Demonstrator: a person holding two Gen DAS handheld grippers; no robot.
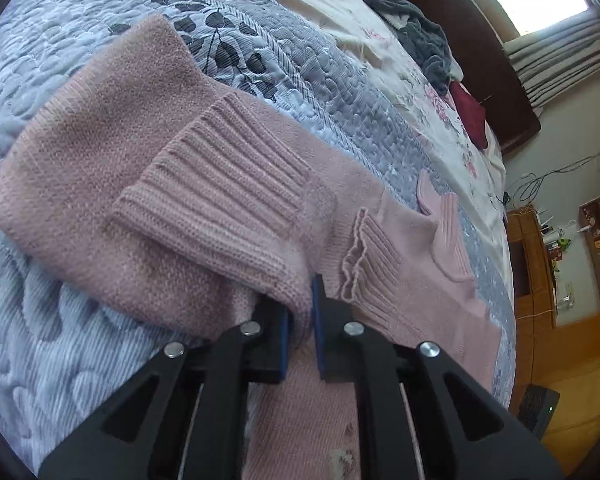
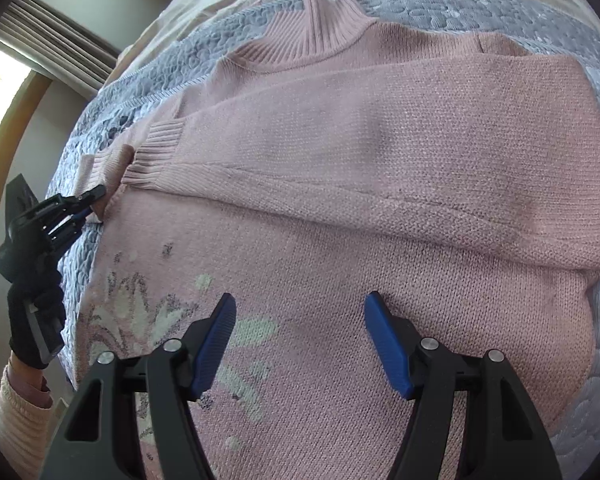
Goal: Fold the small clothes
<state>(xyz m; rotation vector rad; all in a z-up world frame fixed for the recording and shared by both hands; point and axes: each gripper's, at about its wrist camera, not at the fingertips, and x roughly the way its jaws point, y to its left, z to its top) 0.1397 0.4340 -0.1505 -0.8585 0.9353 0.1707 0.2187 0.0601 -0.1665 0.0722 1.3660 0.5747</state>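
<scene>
On the bed's grey-blue quilted coverlet, seen from the left wrist, the pink knitted sweater lies spread with a ribbed cuff folded across its body. The left tool has its blue-padded fingers drawn close together, pinching a fold of pink knit at the sweater's edge beside the cuff. Farther up the bed lie a dark grey crumpled garment and a dark red cloth, both well apart from the work.

From the right wrist, the sweater's body fills the view, its ribbed collar pointing away and a sleeve laid crosswise over the chest. A pale floral pattern shows on the lower front. The right tool hovers over the lower body with its fingers spread wide and nothing between them. At the left edge, the other tool, held by a black-gloved hand, grips the sweater near the cuffs.

By my reckoning the sleeves are folded in and the body fold is next. That calls for the right tool to close on the hem or side edge, so both can lift together and carry the lower half toward the collar without dragging the sleeves askew.
</scene>
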